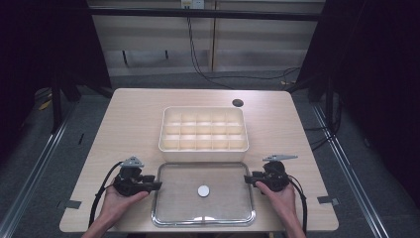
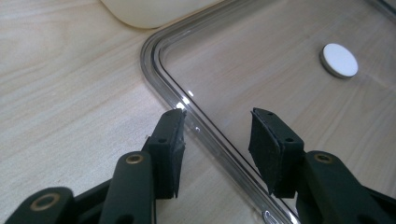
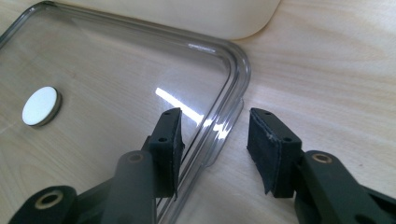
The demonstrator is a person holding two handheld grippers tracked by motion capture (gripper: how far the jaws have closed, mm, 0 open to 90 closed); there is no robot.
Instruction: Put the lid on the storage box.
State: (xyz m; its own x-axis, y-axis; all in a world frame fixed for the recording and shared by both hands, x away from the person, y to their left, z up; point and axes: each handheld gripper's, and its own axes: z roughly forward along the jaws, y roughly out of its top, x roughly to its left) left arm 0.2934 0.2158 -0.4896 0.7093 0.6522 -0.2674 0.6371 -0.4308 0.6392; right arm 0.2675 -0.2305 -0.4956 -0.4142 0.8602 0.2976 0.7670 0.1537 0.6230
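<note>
A clear rectangular lid [image 1: 155, 201] lies flat on the wooden table near the front edge, with a small white disc [image 1: 203, 190] at its middle. My left gripper [image 1: 157, 186] lies low at the lid's left side. In the left gripper view, the left gripper [image 2: 217, 140] is open with its jaws on either side of the lid's rim [image 2: 159, 70], and the pads stand apart from it. My right gripper [image 1: 248, 180] lies at the lid's right side. In the right gripper view, the right gripper [image 3: 215, 140] likewise stands open astride the rim [image 3: 233, 84]. The disc [image 2: 339, 59] [image 3: 40, 106] lies beyond both.
A cream box [image 1: 203, 154] divided into several compartments stands just behind the lid, and its corner [image 2: 149, 9] [image 3: 196, 16] is close to each gripper. A dark round hole [image 1: 237, 103] is in the table [image 1: 133, 119] at the back. Bare wood lies to the left and right.
</note>
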